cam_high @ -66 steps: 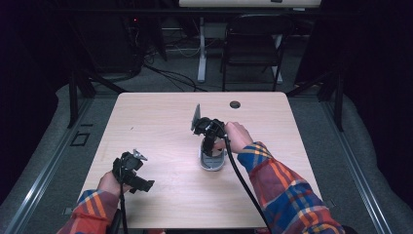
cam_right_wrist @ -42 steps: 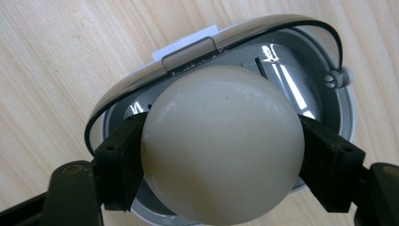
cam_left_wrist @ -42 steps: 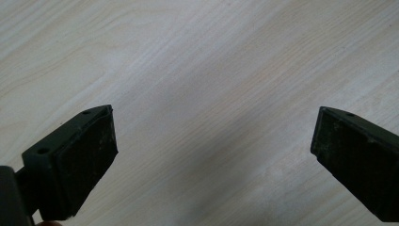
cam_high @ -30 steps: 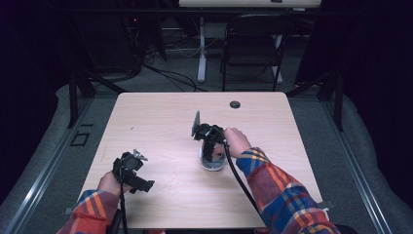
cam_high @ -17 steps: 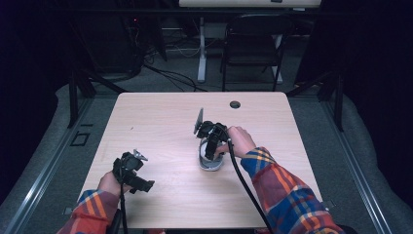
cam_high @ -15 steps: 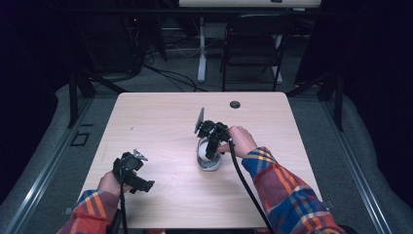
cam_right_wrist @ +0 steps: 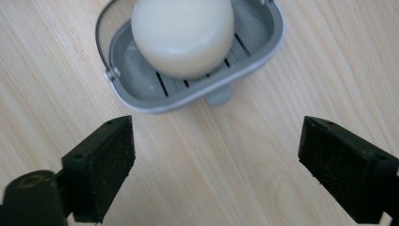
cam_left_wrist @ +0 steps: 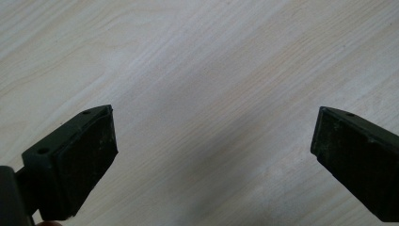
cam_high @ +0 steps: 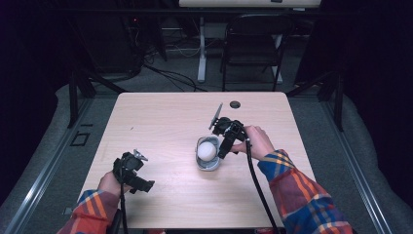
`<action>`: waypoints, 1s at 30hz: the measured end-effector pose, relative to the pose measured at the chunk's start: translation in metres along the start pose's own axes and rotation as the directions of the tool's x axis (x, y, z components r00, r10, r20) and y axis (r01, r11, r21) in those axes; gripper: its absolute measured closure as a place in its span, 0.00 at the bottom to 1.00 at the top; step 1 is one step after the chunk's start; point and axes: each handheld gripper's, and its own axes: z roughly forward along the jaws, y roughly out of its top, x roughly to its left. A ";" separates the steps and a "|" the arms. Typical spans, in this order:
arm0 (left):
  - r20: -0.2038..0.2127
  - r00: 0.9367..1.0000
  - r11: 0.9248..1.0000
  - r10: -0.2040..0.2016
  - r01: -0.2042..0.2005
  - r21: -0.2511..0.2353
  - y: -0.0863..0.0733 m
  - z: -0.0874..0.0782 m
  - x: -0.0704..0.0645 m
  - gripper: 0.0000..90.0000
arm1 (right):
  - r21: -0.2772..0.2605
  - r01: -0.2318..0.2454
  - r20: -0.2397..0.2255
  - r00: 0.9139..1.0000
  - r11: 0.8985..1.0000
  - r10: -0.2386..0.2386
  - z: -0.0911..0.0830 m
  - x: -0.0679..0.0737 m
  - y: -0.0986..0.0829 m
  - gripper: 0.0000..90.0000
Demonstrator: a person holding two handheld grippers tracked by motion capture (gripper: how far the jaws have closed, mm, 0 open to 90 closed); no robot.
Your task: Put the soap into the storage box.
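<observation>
Two grippers are out over the desk [cam_high: 160,122], each in one of the person's hands. From the high view, the right gripper [cam_high: 223,150] sits just beside the grey soap dish [cam_high: 208,165], which rests a little right of the desk's middle, nearer the front edge than the far one. A round white soap [cam_high: 207,150] lies in the dish. The left gripper [cam_high: 138,184] is well apart from all that, down by the front-left corner, and from up here its jaws are too small to read with any certainty. A small dark disc [cam_high: 235,104] lies near the far edge.

In the left gripper view, the left gripper [cam_left_wrist: 214,160] has its jaws spread wide over bare wood, with nothing between them.

In the right gripper view, the right gripper [cam_right_wrist: 216,174] is likewise spread wide, its jaws standing apart over the wood just short of the soap dish [cam_right_wrist: 141,94]. The soap [cam_right_wrist: 182,33] sits untouched on the dish's slotted floor, and a thin wire handle curves along the dish's left rim.
</observation>
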 end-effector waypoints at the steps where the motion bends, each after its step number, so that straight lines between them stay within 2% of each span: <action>1: 0.000 1.000 1.000 0.000 0.000 0.000 0.000 0.000 0.000 0.01 | 0.000 0.000 0.000 1.000 1.000 0.000 0.000 0.000 0.000 0.10; 2: 0.000 1.000 1.000 0.000 0.000 0.000 0.000 0.000 0.000 0.01 | -0.010 -0.012 0.002 1.000 1.000 0.012 -0.003 -0.001 -0.008 0.08; 3: 0.000 1.000 1.000 0.000 0.000 0.000 0.000 0.000 0.000 0.01 | -0.010 -0.012 0.002 1.000 1.000 0.012 -0.003 -0.001 -0.008 0.08; 4: -0.002 1.000 1.000 0.000 0.000 -0.002 0.000 0.000 0.000 0.01 | -0.014 -0.022 0.009 1.000 1.000 0.022 -0.006 -0.003 -0.019 0.06; 7: -0.002 1.000 1.000 0.000 0.000 -0.001 0.000 0.000 -0.001 0.01 | -0.018 -0.037 0.013 0.999 0.999 0.037 -0.008 -0.005 -0.028 0.04; 8: -0.007 1.000 1.000 0.001 -0.001 0.001 0.000 0.000 -0.001 0.01 | -0.018 -0.048 0.024 0.999 0.999 0.048 -0.011 -0.007 -0.038 0.03; 10: -0.005 1.000 1.000 0.002 -0.002 0.002 0.000 0.001 -0.001 0.01 | -0.014 -0.048 0.035 0.998 0.999 0.049 -0.012 -0.008 -0.042 0.02; 11: -0.004 1.000 1.000 0.003 -0.003 0.004 0.001 0.001 -0.001 0.01 | -0.012 -0.063 0.043 0.997 0.998 0.063 -0.013 -0.009 -0.054 0.01; 13: -0.007 1.000 1.000 0.003 -0.003 0.005 0.001 0.001 -0.001 0.01 | -0.011 -0.066 0.043 0.997 0.998 0.067 -0.013 -0.010 -0.058 0.00; 17: -0.003 1.000 1.000 0.004 -0.004 0.006 0.001 0.001 -0.001 0.01 | -0.004 -0.092 0.058 0.994 0.996 0.092 -0.015 -0.013 -0.078 0.00; 21: -0.006 1.000 1.000 0.004 -0.004 0.003 0.001 0.001 -0.001 0.01 | -0.025 -0.132 0.057 0.990 0.991 0.133 -0.015 -0.015 -0.097 0.00; 24: -0.005 1.000 1.000 0.004 -0.004 0.006 0.001 0.001 -0.001 0.01 | -0.011 -0.151 0.068 0.986 0.989 0.151 -0.016 -0.017 -0.114 0.00; 27: -0.005 1.000 1.000 0.005 -0.005 0.007 0.001 0.001 -0.001 0.01 | -0.007 -0.163 0.072 0.984 0.987 0.164 -0.017 -0.018 -0.122 0.00; 30: -0.006 1.000 1.000 0.005 -0.005 0.003 0.001 0.000 -0.001 0.01 | -0.002 -0.196 0.079 0.978 0.981 0.195 -0.015 -0.020 -0.134 0.00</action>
